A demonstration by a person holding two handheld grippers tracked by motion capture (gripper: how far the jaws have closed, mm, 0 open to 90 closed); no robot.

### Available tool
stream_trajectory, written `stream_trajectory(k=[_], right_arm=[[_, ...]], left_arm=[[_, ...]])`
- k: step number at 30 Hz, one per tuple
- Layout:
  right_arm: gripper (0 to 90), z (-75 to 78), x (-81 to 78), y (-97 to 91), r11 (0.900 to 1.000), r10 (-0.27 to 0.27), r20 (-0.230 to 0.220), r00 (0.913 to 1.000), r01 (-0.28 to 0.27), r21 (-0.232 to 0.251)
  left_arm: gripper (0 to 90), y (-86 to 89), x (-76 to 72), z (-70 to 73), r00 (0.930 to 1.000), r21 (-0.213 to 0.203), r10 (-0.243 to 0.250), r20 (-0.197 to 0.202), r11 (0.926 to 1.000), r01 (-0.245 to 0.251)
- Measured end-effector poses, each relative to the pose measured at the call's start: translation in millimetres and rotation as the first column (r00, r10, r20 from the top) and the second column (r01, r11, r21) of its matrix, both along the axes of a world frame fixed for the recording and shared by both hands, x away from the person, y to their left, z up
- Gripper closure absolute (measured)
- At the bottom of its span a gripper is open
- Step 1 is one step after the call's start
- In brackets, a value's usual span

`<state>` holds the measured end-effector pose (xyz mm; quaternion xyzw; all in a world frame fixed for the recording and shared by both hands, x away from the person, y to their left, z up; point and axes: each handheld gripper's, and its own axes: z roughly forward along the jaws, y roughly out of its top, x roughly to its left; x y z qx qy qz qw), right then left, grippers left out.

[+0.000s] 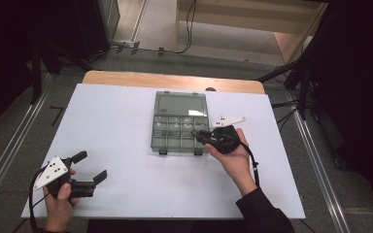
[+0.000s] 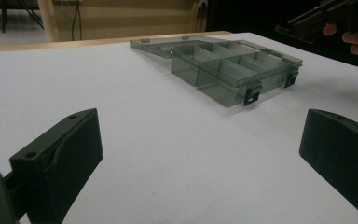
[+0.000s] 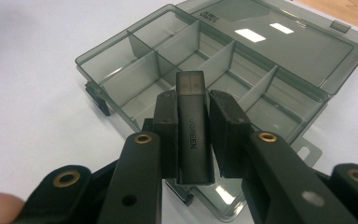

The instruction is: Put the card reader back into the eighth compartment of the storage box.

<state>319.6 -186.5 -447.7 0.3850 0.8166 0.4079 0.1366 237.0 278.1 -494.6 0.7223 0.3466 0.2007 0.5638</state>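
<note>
White tabletop (image 1: 126, 145), translucent compartmented box (image 1: 179, 127)

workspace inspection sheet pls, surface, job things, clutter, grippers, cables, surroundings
surface: white table, wooden strip at its far edge
job's things: smoky compartment box with lid laid open flat; dark card reader marked UGREEN
clutter: nothing seen
grippers: right gripper clamps the card reader over the box; left gripper open, holding nothing, near the table's near-left corner
cables: one trails from each gripper; more on the floor beyond
surroundings: dark stands, wooden furniture behind
</note>
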Motion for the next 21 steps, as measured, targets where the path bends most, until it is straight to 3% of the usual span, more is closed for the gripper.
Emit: stream_trajectory(k=[21], right_arm=[[71.8, -8.6, 7.0, -8.2, 0.9989, -0.046, -0.018, 0.9988, 0.045, -0.015]], left_arm=[[0.0, 0.0, 0.0, 0.0, 1.0000, 0.000, -0.001, 0.000, 1.0000, 0.001]])
